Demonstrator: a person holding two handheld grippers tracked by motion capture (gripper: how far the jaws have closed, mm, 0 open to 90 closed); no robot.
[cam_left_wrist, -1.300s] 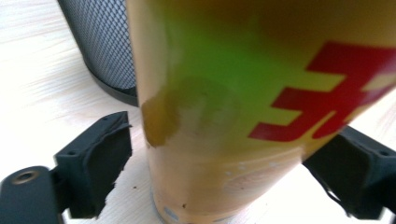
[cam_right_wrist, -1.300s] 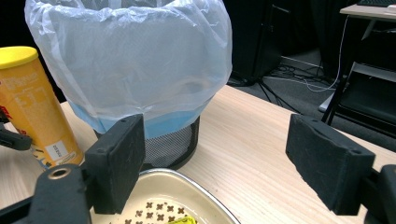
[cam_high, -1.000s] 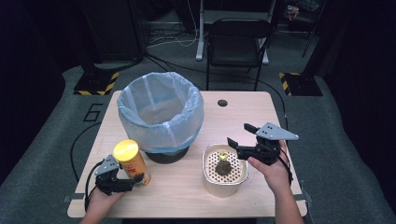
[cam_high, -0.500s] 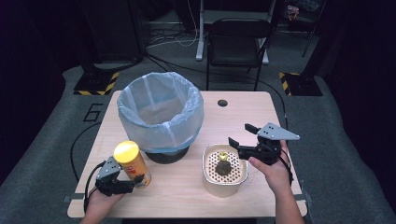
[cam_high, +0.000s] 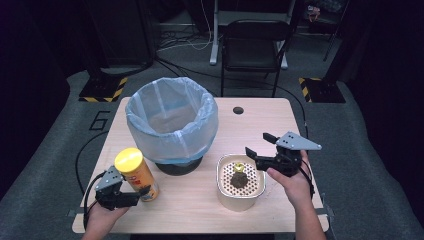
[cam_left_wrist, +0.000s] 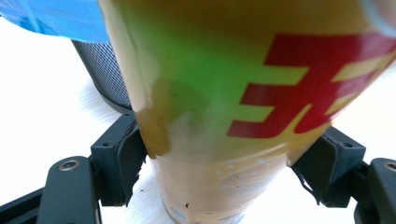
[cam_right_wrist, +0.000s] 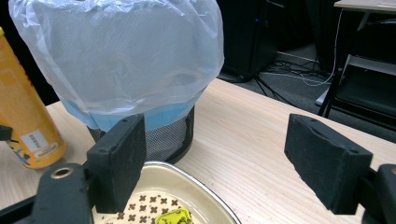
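Left tongs (cam_high: 142, 192) just clamped onto yellow canister (cam_high: 136, 174), now tilted off counter (cam_high: 280, 120); grasp judged secured. Right tongs (cam_high: 257, 145) held open above bowl (cam_high: 241, 196).

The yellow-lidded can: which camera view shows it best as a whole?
The high view: the can shows whole, lid to base, in the left gripper. The left gripper view shows its lower wall between the pads; the right gripper view shows part of its side.
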